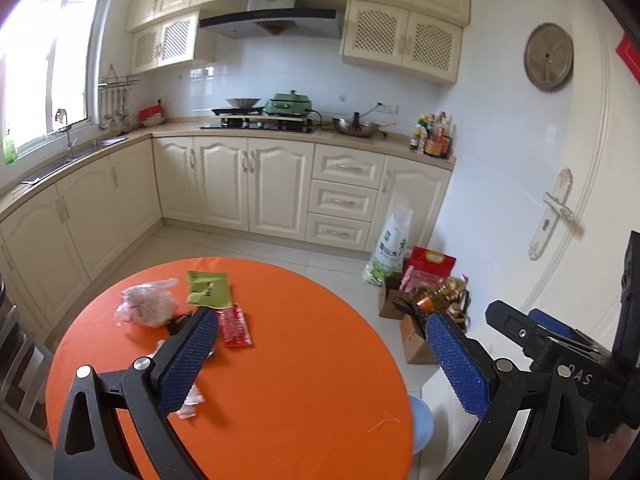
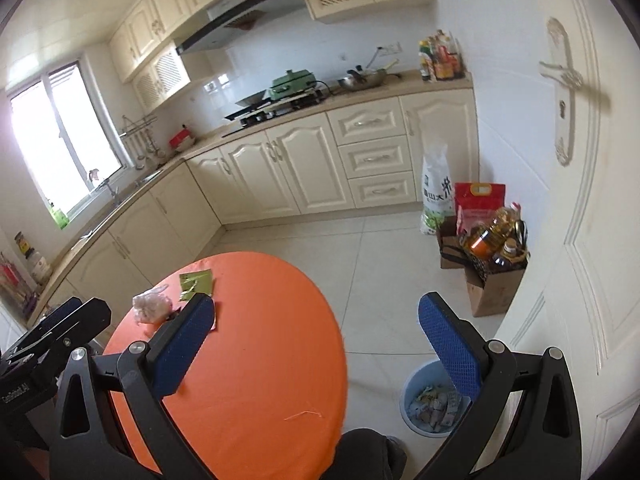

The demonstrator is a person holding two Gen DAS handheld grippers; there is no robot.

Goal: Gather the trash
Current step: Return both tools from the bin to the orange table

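Trash is seen in five pieces on the round orange table [image 1: 304, 344], all gathered toward its far left edge: one crumpled clear plastic bag [image 1: 147, 304], one flat green packet [image 1: 209, 289], one red wrapper [image 1: 235, 327], one small dark scrap [image 1: 178, 322] and one clear crinkled wrapper [image 1: 191, 400] lying nearer the front. The green packet lies just beyond the red wrapper, and the plastic bag lies beside both, toward the left edge. Two hand-held grippers are shown. The left hand-held gripper [image 1: 320, 354] is held wide apart with nothing between its blue pads; one finger [image 1: 188, 354] covers part of the dark scrap and of the clear wrapper. The right hand-held gripper [image 2: 320, 344] is likewise spread wide and empty, above the right edge of the table. One blue bin [image 2: 416, 420], with paper scraps inside, stands on the floor beside the table's right edge. Further off, cardboard boxes [image 2: 494, 290] with oil bottles [image 2: 490, 234] and two sacks are set against the cabinets.
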